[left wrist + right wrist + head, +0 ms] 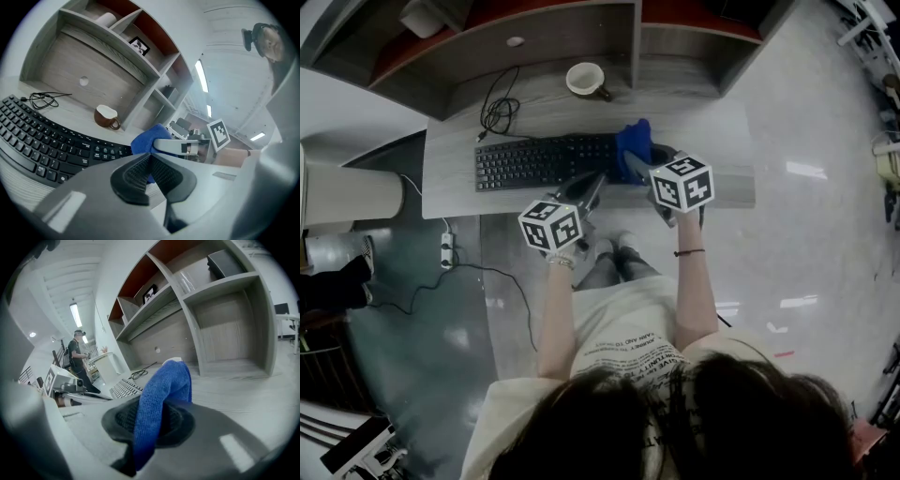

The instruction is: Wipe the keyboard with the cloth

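A black keyboard [539, 159] lies on the grey desk [459, 192], and its keys [42, 140] fill the lower left of the left gripper view. My right gripper [636, 169] is shut on a blue cloth [634, 142], which hangs over the keyboard's right end. The same cloth [161, 404] stands up between the jaws in the right gripper view. My left gripper [592, 186] hovers at the keyboard's front edge with its jaws closed on nothing [150, 171]. The cloth [147, 140] shows just beyond them.
A brown mug [586, 81] stands behind the keyboard near the shelf unit [534, 37]. A coiled black cable [497, 112] lies at the back left of the desk. A power strip [446, 249] rests on the floor. A person [77, 357] stands far off.
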Demonstrator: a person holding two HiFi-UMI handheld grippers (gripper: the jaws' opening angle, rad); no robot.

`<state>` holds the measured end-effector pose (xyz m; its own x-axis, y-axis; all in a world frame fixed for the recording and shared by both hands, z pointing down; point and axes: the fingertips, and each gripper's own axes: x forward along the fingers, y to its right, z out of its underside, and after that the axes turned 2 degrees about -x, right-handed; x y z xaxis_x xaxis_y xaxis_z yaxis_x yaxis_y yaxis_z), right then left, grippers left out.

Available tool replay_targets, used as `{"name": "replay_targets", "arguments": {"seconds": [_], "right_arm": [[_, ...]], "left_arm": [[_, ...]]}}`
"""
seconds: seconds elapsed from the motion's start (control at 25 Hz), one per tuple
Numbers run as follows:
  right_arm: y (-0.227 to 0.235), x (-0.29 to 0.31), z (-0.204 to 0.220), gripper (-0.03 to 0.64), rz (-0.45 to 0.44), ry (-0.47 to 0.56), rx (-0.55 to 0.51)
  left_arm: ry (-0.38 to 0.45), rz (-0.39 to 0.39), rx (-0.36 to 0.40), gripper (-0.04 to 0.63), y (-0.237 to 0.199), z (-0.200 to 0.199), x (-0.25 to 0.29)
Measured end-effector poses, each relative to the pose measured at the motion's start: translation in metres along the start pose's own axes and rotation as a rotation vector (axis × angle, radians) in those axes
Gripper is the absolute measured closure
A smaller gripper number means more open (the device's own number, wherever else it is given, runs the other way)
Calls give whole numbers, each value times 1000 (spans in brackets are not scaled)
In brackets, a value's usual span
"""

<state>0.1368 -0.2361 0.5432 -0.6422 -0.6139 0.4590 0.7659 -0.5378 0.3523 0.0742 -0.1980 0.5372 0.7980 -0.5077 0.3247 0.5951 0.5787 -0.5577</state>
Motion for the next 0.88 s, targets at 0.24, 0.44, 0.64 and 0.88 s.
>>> {"name": "replay_targets", "arguments": {"seconds": [0.24, 0.44, 0.64, 0.88], "right_arm": [[-1, 0, 0, 558, -4, 2, 3], [-1, 1, 2, 558, 6, 14, 17], [-4, 4, 1, 558, 39, 10, 22], [-6, 10, 1, 558, 85, 15, 36]], "left_arm": [[14, -14, 2, 591, 0, -2, -4], [7, -10, 6, 591, -3, 1, -6], [3, 5, 9, 591, -8, -1, -14], [4, 29, 4, 591, -20, -4, -22]]}}
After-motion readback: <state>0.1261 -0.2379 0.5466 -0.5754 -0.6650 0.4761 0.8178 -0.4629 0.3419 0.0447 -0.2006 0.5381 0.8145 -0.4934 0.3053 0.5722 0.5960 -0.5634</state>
